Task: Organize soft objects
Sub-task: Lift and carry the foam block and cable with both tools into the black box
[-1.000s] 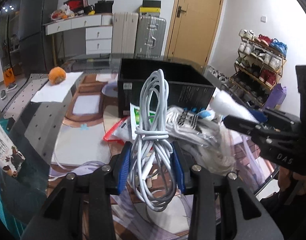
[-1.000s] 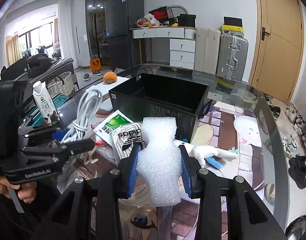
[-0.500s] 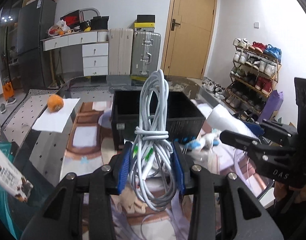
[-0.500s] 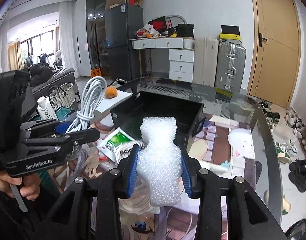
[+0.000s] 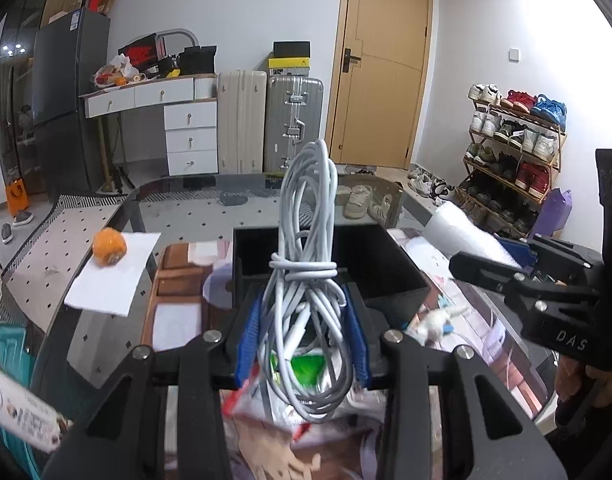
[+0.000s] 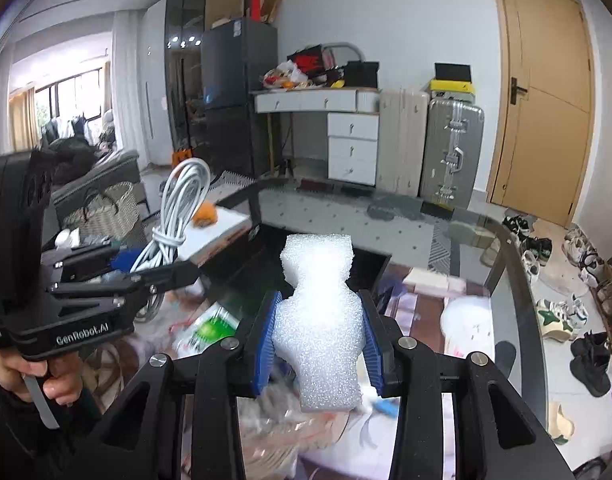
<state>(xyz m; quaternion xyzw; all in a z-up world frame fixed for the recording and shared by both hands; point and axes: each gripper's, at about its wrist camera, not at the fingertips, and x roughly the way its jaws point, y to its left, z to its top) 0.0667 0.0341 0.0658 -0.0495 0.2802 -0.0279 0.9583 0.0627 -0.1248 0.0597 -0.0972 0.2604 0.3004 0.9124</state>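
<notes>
Squinting at the near edge of the bench (image 5: 106, 344): the clutter under both tools is blurred, and I make out only a green-and-white packet (image 5: 306, 368) and crumpled fabric. Left hand-held gripper (image 5: 302, 340) is clenched on a coiled white cable (image 5: 309, 240), its blue pads (image 5: 248, 336) pressing either side; the bundle stands upright, its lower loop hanging below the jaws. Right hand-held gripper (image 6: 319, 334) is squeezing a white foam block (image 6: 317, 304), pinched in at the waist. Both are held above the bench, pointing down toward the black box (image 5: 389, 268) in the middle. Box interior is partly masked by cable and foam. A hand (image 6: 38, 376) grips the left tool's handle; the arm is cut off. An orange (image 5: 109, 247) sits on paper near the left edge.
</notes>
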